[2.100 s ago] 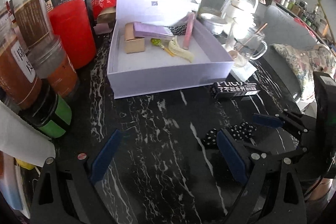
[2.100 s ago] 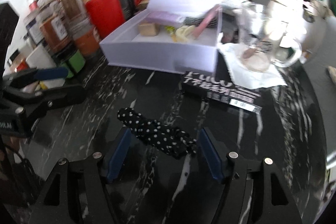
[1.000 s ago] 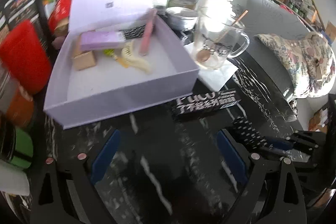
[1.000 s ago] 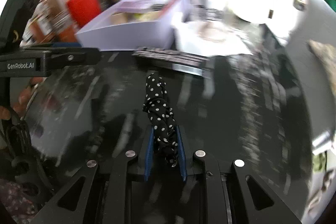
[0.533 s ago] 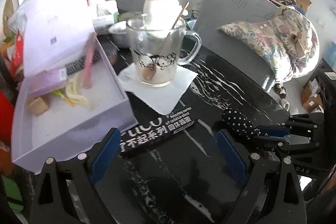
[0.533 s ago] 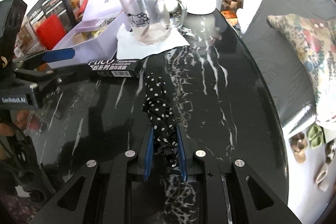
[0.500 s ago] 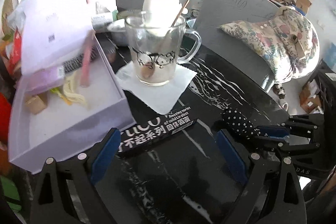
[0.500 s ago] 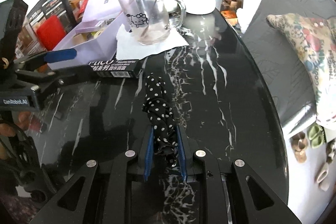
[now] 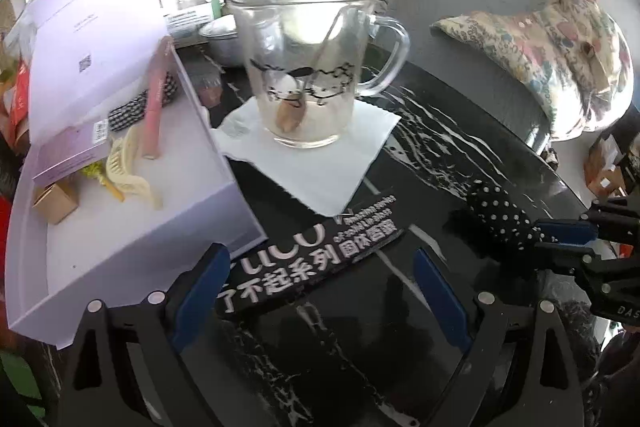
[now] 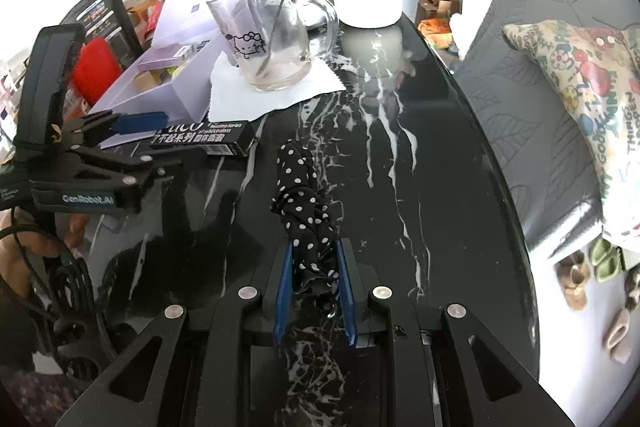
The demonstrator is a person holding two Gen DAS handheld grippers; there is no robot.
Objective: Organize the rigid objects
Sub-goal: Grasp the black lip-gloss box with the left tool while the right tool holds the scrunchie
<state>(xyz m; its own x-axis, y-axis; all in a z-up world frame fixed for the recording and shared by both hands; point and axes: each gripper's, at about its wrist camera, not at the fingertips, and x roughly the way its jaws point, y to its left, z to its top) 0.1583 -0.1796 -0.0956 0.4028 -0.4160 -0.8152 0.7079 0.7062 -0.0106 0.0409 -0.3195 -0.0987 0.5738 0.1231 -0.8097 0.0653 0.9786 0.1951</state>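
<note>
Here right gripper (image 10: pixel 313 259) pinches crumpled polka-dot fabric (image 10: pixel 303 195).

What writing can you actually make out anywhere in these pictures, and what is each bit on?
"GenRobot.AI": on the left gripper body.
"不起系列 固体香膏", under large Latin letters ending "uco": on the black box; its small line is unreadable.
"THINGS", "FUNNY", "GOOD": on the floral cushion.
"DAS", cut off: on the right gripper body.
Lilac box lid print: too small.

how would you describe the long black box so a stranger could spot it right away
On the black marble table, find the open lilac box and the glass mug on a napkin. The long black box lies flat before both, the only item with bold white lettering.
</note>
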